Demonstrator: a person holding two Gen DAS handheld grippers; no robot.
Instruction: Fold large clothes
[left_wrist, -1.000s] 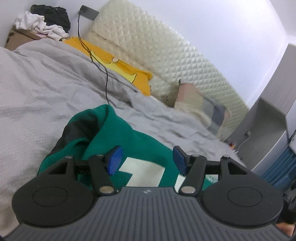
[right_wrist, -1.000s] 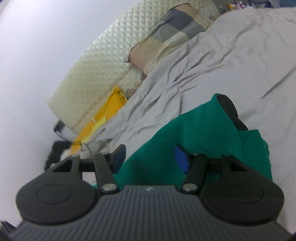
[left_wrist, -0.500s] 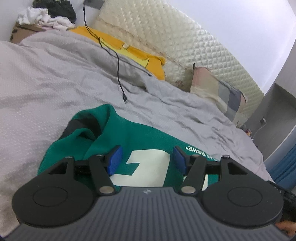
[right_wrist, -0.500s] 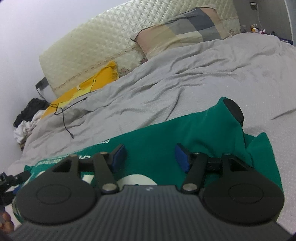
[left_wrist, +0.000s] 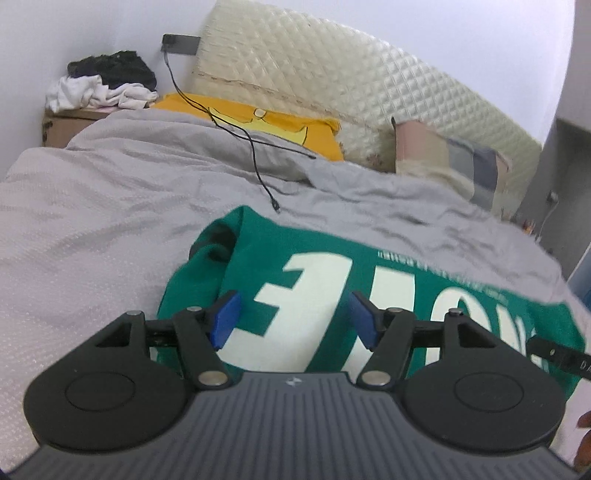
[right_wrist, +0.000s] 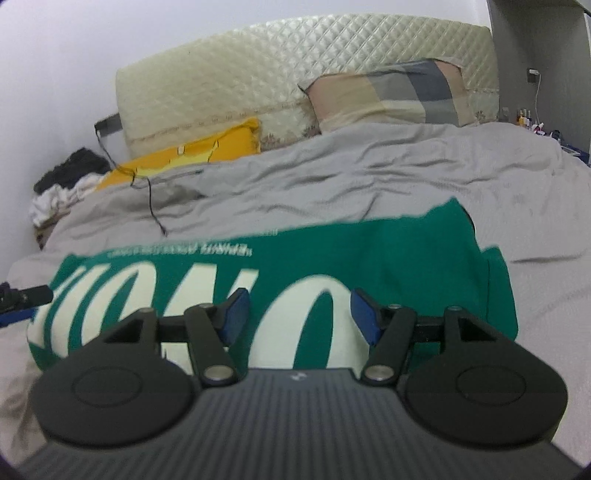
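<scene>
A green sweatshirt (left_wrist: 332, 254) with big cream lettering lies spread across the grey duvet (left_wrist: 92, 206). Above its left end the left gripper (left_wrist: 291, 319) hovers, jaws opening, nothing between them; over its right end the right gripper (right_wrist: 299, 314) hangs parted and empty.

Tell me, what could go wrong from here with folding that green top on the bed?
Both grippers, left and right, hover open over the green top, gripping nothing; the left one's jaws are opening.
1. The grey blanket beneath is wrinkled, so a pinch might catch it too.
2. The black cable ends close to the top's far edge and could snag.
3. The sleeve end is already bunched, which may make a crooked fold.
</scene>
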